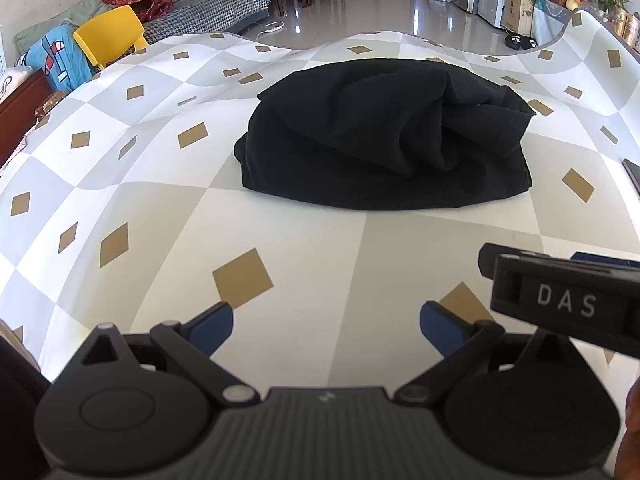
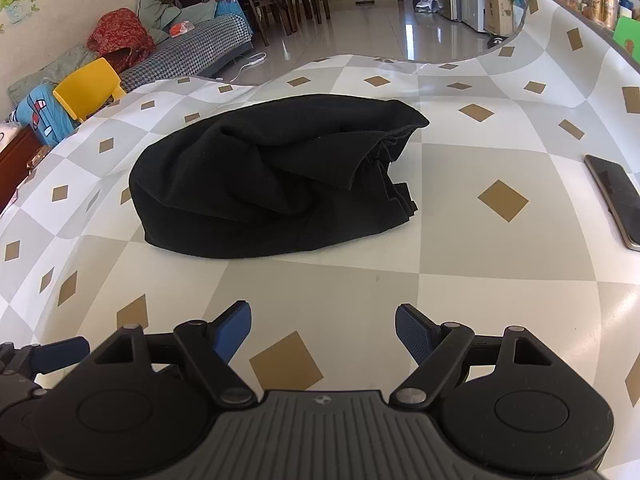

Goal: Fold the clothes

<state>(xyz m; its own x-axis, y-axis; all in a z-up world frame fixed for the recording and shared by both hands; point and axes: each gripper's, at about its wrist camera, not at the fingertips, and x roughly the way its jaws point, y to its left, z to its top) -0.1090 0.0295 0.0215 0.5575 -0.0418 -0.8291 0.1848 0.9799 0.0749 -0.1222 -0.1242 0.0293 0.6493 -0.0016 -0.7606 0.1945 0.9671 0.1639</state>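
Item: one black garment [image 1: 384, 136] [image 2: 272, 184], loosely bundled into a low mound, lying near the middle of the counter [image 1: 168, 216] [image 2: 480, 280], which is covered in a grey-and-white checked cloth with tan diamonds. Orientation: long axis runs left to right across both wrist views; the rounded folded bulk sits at the left end, while the hemmed, layered edges open toward the right end, gathered and rumpled. Top surface creased, with one fold draped diagonally over the mound. Left gripper [image 1: 326, 324]: jaws spread wide, holding nothing, above bare cloth on the near side of the garment and apart from it. Right gripper [image 2: 323, 330]: jaws likewise spread, empty, short of the garment's near edge; its body also shows at the right of the left wrist view. Surroundings: open cloth all around the garment, widest at the near side and right. A dark phone [image 2: 618, 204] lies near the counter's right edge, well apart from the garment. Far counter edge wavy; beyond it, tiled floor [image 2: 360, 36], a yellow chair [image 1: 110, 34] [image 2: 86, 88], a sofa [image 2: 188, 52].
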